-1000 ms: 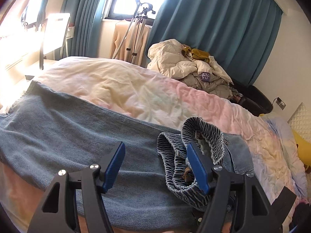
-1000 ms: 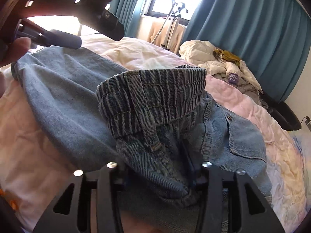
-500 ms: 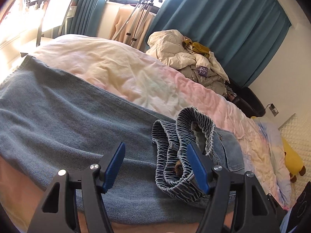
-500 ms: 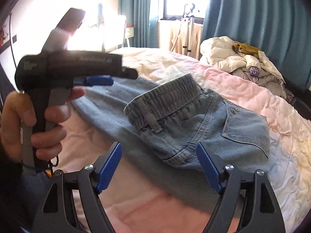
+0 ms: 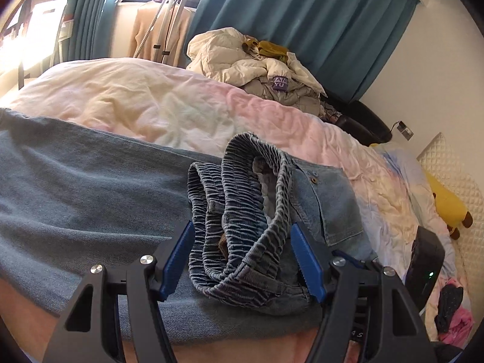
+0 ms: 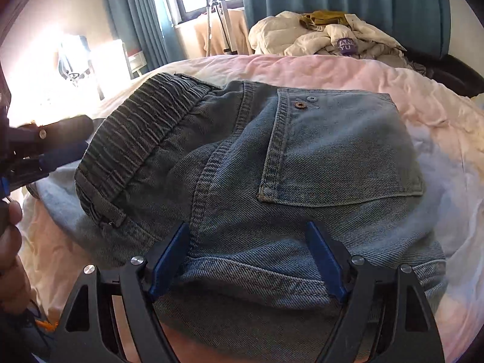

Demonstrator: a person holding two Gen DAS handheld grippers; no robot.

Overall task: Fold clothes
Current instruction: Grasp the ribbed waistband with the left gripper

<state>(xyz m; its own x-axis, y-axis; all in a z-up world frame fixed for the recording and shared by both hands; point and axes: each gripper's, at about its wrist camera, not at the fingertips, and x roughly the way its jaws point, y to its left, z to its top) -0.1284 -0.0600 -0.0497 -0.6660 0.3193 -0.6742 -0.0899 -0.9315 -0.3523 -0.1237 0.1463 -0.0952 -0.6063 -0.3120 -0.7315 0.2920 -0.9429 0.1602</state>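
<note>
Blue denim jeans (image 5: 90, 199) lie on the pink bed cover, with the upper part folded back over the legs. The bunched elastic waistband (image 5: 239, 211) sits on top. My left gripper (image 5: 242, 260) is open, its blue pads on either side of the waistband's near end. In the right wrist view the seat of the jeans (image 6: 302, 181) shows its back pocket (image 6: 341, 148) and the waistband (image 6: 142, 130). My right gripper (image 6: 248, 260) is open over the near folded edge of the denim. The left gripper (image 6: 45, 148) reaches in from the left, held by a hand (image 6: 9, 242).
A heap of cream jackets (image 5: 257, 63) lies on the bed's far side, before teal curtains (image 5: 302, 15). A yellow plush toy (image 5: 444, 205) and a black device with a green light (image 5: 426, 260) sit at the right. A stand (image 6: 217, 15) and a chair (image 5: 45, 36) stand by the window.
My right gripper let go of the jeans, opened wide, drew back, then came in low over the folded edge. My left gripper moved in until the waistband lay between its fingers.
</note>
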